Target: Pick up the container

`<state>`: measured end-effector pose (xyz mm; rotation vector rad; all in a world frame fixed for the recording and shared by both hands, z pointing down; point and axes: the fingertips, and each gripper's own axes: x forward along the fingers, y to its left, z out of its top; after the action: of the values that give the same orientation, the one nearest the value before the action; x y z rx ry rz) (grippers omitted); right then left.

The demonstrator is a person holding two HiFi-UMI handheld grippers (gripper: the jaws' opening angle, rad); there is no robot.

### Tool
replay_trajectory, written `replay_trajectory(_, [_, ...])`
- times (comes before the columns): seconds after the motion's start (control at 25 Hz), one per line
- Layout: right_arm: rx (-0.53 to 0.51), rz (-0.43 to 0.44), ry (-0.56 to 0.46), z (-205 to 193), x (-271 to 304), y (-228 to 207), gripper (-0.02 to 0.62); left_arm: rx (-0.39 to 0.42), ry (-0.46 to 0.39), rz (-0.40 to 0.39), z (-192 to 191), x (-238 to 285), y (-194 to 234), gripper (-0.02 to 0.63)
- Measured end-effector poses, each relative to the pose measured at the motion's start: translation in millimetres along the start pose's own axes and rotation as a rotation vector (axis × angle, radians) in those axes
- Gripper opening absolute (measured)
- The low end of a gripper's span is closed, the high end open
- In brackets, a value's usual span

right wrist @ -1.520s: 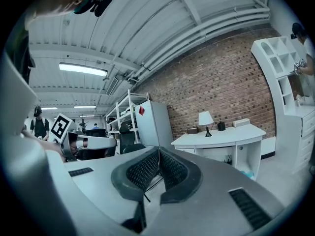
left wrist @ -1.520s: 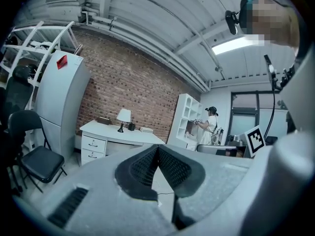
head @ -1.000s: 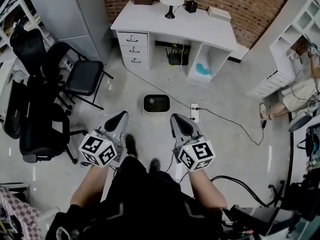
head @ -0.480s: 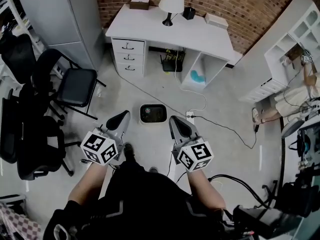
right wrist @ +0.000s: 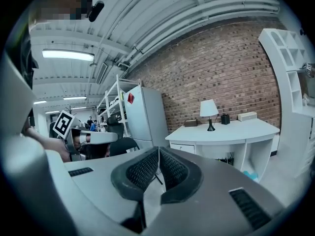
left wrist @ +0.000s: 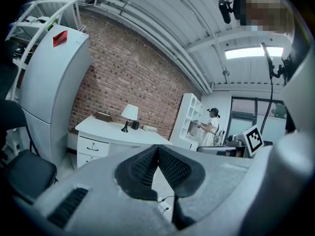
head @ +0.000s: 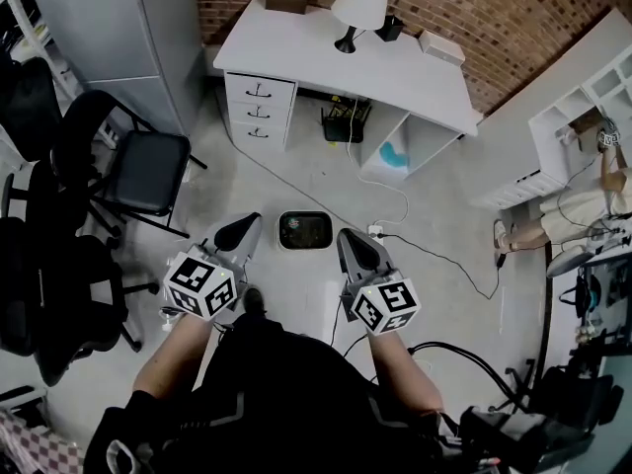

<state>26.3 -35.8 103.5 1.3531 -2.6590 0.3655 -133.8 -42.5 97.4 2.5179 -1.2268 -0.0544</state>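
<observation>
A small dark container with a pale rim (head: 305, 231) sits on the grey floor, in the head view just ahead of and between my two grippers. My left gripper (head: 241, 230) is held to its left, shut with nothing in it. My right gripper (head: 352, 239) is held to its right, also shut and empty. In the left gripper view the ribbed pads (left wrist: 146, 165) meet at the tip. The right gripper view shows its pads (right wrist: 143, 170) pressed together the same way. Neither gripper view shows the container.
A white desk (head: 326, 52) with a lamp (head: 357, 6) stands against the brick wall ahead. Black chairs (head: 143, 166) crowd the left. A power strip (head: 376, 232) and cable lie right of the container. A person (head: 583, 205) stands by white shelves at the right.
The view has moved forward: the container now sits closer to the gripper tips, and the desk and chairs have shifted in frame. Both grippers stay shut.
</observation>
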Motion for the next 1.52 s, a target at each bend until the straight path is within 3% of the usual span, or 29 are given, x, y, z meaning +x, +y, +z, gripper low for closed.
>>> replay_trajectory(0.2, [-0.025,-0.007,0.028,-10,38,-11,0.011,0.002,0.027,-0.021,-6,25,32,0.011])
replay_trajectory(0.52, [0.037,0.035,0.086,-48,50,-57,0.011,-0.043,0.117,-0.01,-50,70,26,0.011])
replay_trajectory(0.76, [0.066,0.097,0.158,-98,66,-106,0.012,-0.048,0.164,0.048,-91,109,22,0.011])
replay_trajectory(1.04, [0.077,0.205,0.254,-151,100,-131,0.014,-0.14,0.194,0.185,-145,142,54,0.011])
replay_trajectory(1.28, [0.122,0.287,0.368,-211,122,-127,0.08,-0.177,0.255,0.263,-205,152,83,0.011])
replay_trajectory(1.52, [0.161,0.266,0.472,-290,136,-115,0.094,-0.258,0.288,0.287,-275,153,123,0.011])
